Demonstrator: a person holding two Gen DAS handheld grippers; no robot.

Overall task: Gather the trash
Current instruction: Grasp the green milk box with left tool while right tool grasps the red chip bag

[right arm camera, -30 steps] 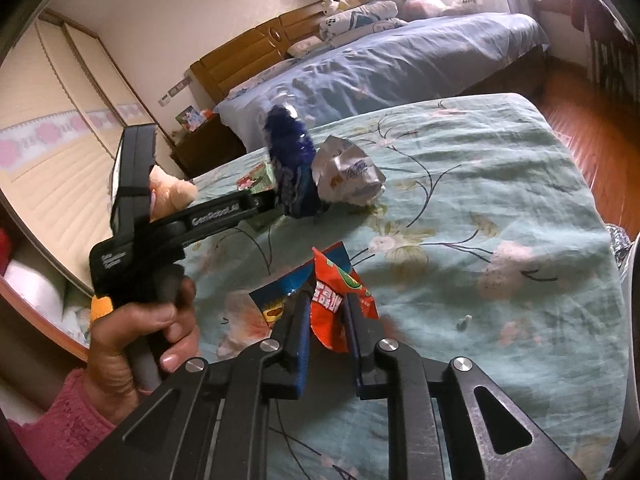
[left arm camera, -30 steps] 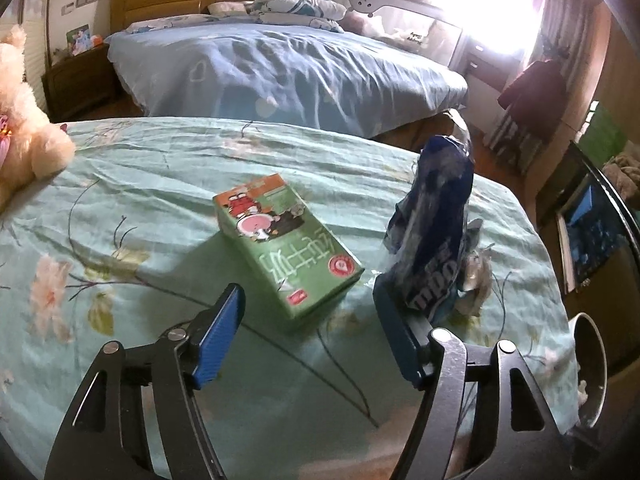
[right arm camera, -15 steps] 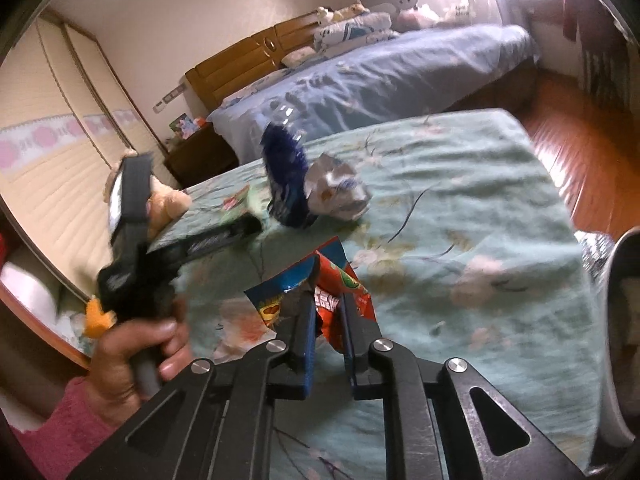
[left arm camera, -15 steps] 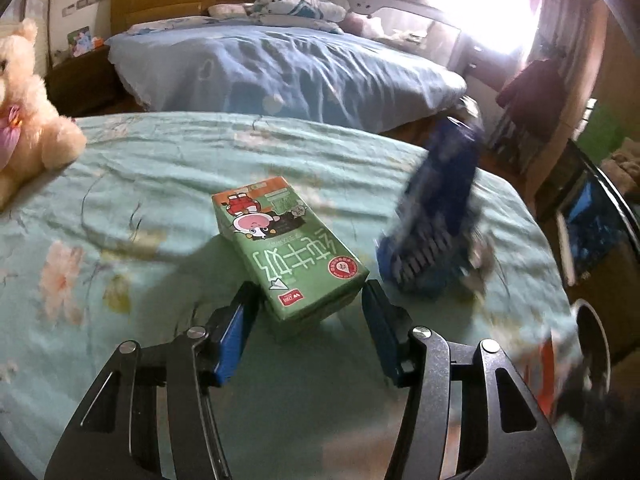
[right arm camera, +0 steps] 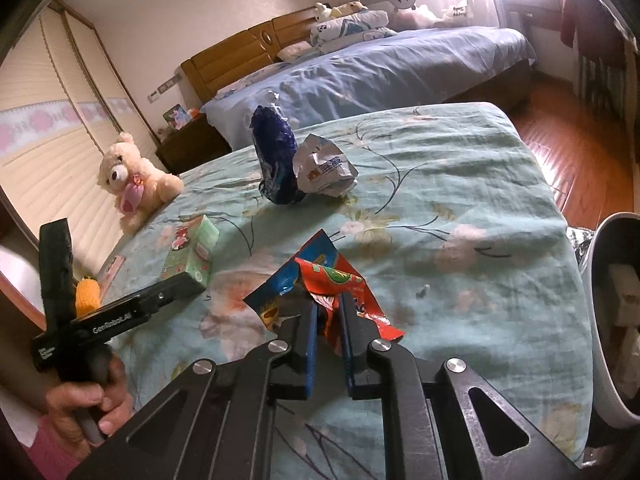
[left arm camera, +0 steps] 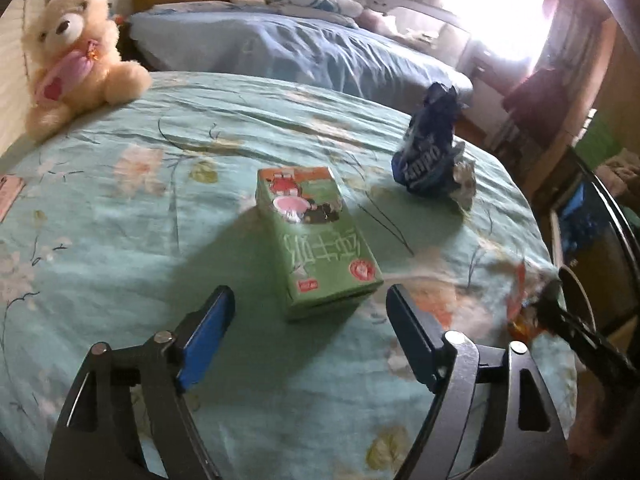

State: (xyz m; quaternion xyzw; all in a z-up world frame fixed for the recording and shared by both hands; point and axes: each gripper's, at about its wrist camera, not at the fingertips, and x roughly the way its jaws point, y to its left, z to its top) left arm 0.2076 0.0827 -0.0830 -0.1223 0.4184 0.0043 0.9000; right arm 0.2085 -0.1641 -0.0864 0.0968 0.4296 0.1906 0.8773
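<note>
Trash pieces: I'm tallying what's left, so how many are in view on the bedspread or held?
4: green carton before the left claw; blue wrapper standing mid-bed; crumpled white wrapper beside it; red wrapper in the right claw. More may be hidden.

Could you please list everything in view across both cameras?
green carton: one, green, lying flat mid-bedspread, just ahead of the left hand-held gripper
blue wrapper: one, dark blue, standing crumpled further back
white wrapper: one, white-silver, crumpled beside the blue wrapper
red snack packet: one, red and blue, in the right hand-held gripper
teddy bear: one, cream with pink, at the bedspread's far edge
bin: one, white, beside the bed's edge
bedspread: one, teal floral
blue bed: one, behind
left hand-held gripper: jaws opening, nothing between the pads
right hand-held gripper: clamped on the packet
hand: one, pink sleeve, holding the left tool
</note>
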